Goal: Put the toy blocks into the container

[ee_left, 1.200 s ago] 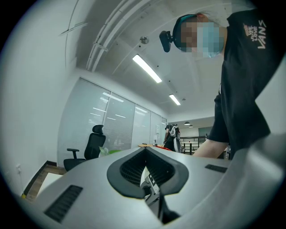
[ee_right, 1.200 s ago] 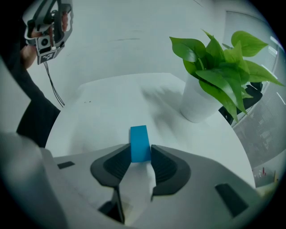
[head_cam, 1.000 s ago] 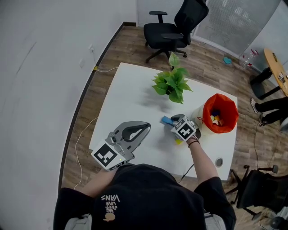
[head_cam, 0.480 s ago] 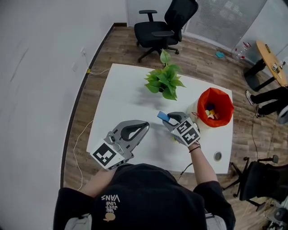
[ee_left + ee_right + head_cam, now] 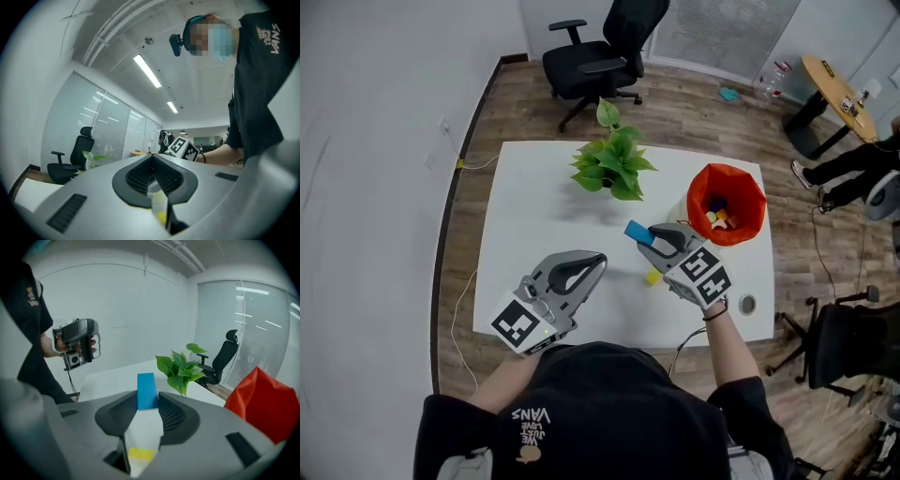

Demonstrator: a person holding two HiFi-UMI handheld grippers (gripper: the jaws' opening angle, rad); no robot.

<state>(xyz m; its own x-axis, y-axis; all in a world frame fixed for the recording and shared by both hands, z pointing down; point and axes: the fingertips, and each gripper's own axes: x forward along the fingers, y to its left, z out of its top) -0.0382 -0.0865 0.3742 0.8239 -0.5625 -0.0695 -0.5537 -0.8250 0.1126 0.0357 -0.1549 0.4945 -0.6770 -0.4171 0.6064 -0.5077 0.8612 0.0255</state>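
My right gripper (image 5: pixel 645 236) is shut on a blue block (image 5: pixel 637 231), which juts out past the jaw tips above the white table (image 5: pixel 534 206). The right gripper view has the same blue block (image 5: pixel 147 391) pinched upright between the jaws. Just right of it stands the red-orange container (image 5: pixel 712 174), with several coloured blocks inside. On the table below the right gripper lies a small yellow block (image 5: pixel 652 277), also seen low between the jaws (image 5: pixel 140 454). My left gripper (image 5: pixel 592 262) hovers at the table's near left, shut and empty.
A potted green plant (image 5: pixel 609 169) stands at the table's far middle, behind the blue block. A black office chair (image 5: pixel 600 52) is beyond the table. A round cable hole (image 5: pixel 747 304) sits near the front right corner. More chairs stand at the right.
The right gripper, still holding the blue block, has shifted a little right toward the container, and the yellow block under it now shows fully. The left gripper has stayed in place.
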